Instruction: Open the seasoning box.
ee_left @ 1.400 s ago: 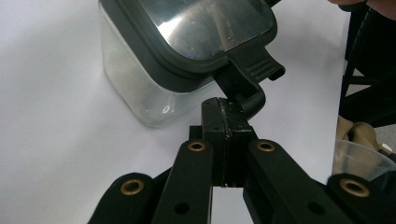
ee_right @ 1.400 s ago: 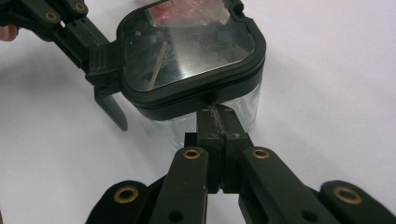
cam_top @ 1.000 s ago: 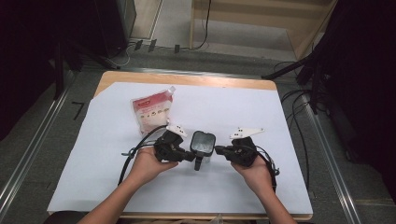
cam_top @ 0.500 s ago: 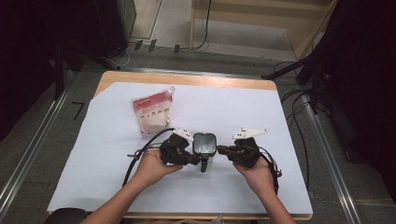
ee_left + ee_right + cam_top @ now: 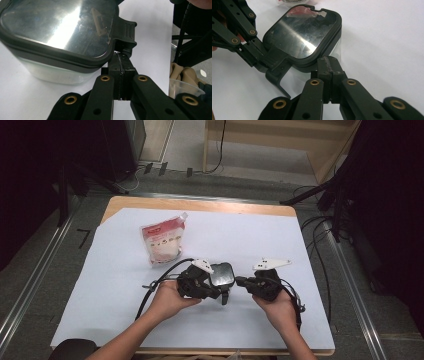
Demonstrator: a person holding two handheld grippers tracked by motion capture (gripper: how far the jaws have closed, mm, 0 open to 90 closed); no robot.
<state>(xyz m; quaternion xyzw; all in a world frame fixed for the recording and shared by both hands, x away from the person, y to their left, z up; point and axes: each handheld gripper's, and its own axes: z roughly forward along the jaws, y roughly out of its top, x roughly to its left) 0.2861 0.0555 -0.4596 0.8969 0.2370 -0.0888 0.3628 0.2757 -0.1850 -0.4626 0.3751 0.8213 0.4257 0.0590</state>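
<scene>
The tabletop [image 5: 320, 320] carries a sheet of white paper, which gives a plain bright ground for the work. Toward its far left lies a red and white pouch [image 5: 162, 240], flat on its back and well apart from both hands, so it seems to be waiting its turn.

At the near middle stands a small clear box [image 5: 221, 276] with a dark, shiny snap-on lid [image 5: 302, 35]. The box sits between the two hands, probably so that each can reach a different side of it.

The left gripper [image 5: 120, 72] has its jaws pressed together with nothing between them. Its closed tip lies just under the black latch [image 5: 126, 31] that juts from one edge of the lid; this looks like a way to lever or push the latch with a stiff point rather than to pinch it. In the right gripper view that latch [image 5: 274, 65] stands swung outward from the wall of the box.

The right gripper [image 5: 329, 75] is likewise closed on nothing. Its tip rests against the lid's rim at the side next to the latch, most likely to brace the box so that it does not slide on the smooth paper while the other hand works the latch.
</scene>
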